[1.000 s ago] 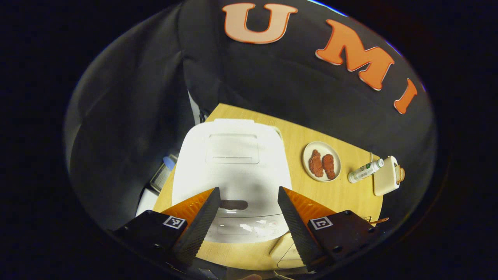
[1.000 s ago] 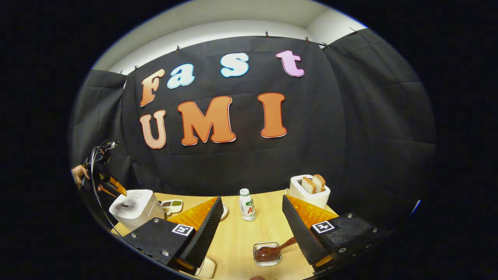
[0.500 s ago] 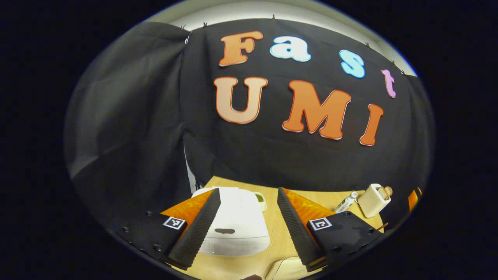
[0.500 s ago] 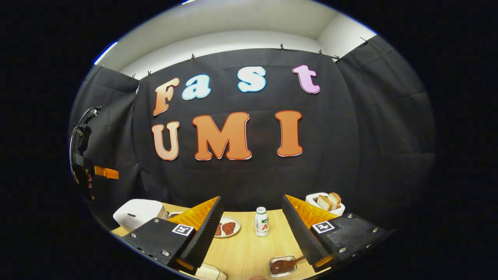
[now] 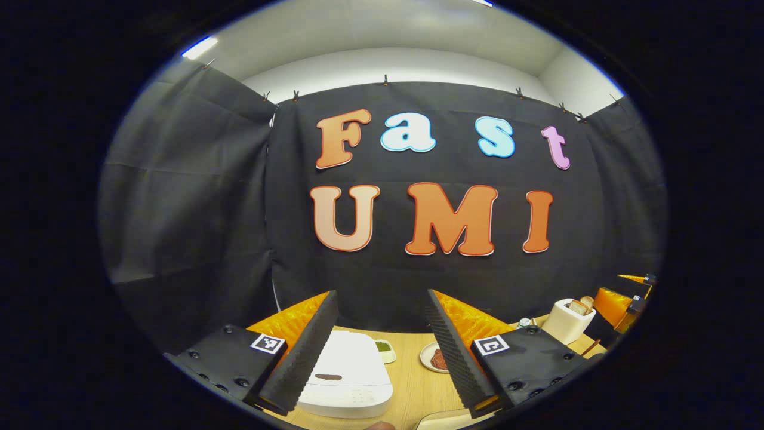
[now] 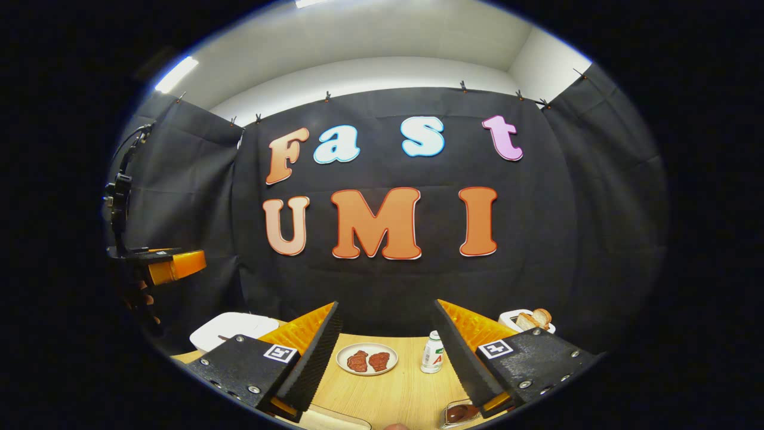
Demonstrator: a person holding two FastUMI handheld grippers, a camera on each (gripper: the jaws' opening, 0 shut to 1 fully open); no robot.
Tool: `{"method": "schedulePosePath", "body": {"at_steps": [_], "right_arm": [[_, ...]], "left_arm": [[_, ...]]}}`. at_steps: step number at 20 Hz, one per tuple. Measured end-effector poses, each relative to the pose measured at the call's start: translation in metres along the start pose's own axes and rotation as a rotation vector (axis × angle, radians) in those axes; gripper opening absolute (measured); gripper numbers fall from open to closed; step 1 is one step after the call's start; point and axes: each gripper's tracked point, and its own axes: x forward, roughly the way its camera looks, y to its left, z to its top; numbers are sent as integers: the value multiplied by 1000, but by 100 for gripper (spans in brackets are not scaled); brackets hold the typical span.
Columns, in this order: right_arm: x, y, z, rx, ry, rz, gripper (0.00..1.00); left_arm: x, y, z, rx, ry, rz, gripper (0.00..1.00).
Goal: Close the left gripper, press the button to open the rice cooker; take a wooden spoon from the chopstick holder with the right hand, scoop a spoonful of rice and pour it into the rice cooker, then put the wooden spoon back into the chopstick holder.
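At the worktop's left end the rice cooker (image 5: pixel 346 379) sits lid down (button unpressed, I judge); left gripper (image 5: pixel 382 322) and right gripper (image 6: pixel 388 331) both gape, holding nothing; every step remains.

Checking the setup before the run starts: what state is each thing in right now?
rice cooker: lid shut, on the table.
left gripper: open, holding nothing.
right gripper: open, holding nothing.
toaster: bread slices standing up out of it.
plate: holds two reddish pieces.
bottle: upright, capped.
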Motion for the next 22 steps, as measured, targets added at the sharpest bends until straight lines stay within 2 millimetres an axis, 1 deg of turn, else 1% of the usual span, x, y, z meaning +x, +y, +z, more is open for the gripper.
{"method": "schedulePosePath", "body": {"at_steps": [1,3,4,5,6,7,8,10,11,12,14,18,21,22], "right_arm": [[-1,1,0,-4,-1,3,94],[-1,6,-3,15,4,9,95],[0,7,-5,28,4,12,95],[0,5,-7,39,5,7,95],[1,2,-7,46,2,-2,95],[3,-1,-7,51,-3,-9,94],[3,-3,-7,51,-7,-17,95],[4,-6,-10,43,-3,-27,94],[5,-6,-13,36,-2,-28,95],[5,-5,-14,28,3,-28,95],[6,-1,-16,21,11,-23,94],[9,4,-15,-5,9,-20,95],[7,7,-18,0,17,-16,95],[8,9,-19,4,17,-9,100]], "left_arm": [[-3,-5,2,7,-22,-9,100],[-8,-16,0,24,-68,-23,100],[-9,-15,-3,44,-64,-9,98],[-11,-15,-10,52,-52,-6,96],[-17,-20,-12,48,-35,-11,100],[-20,-24,-16,40,-24,-18,98],[-19,-24,-21,39,-13,-16,100],[-18,-23,-26,37,0,-8,99],[-18,-25,-27,36,3,-12,99],[-24,-22,-30,38,4,-14,100],[-24,-22,-31,60,7,-18,100],[-24,-41,-37,40,24,-79,100],[-21,-43,-39,57,31,-80,100],[-22,-45,-43,71,35,-82,100]]}}
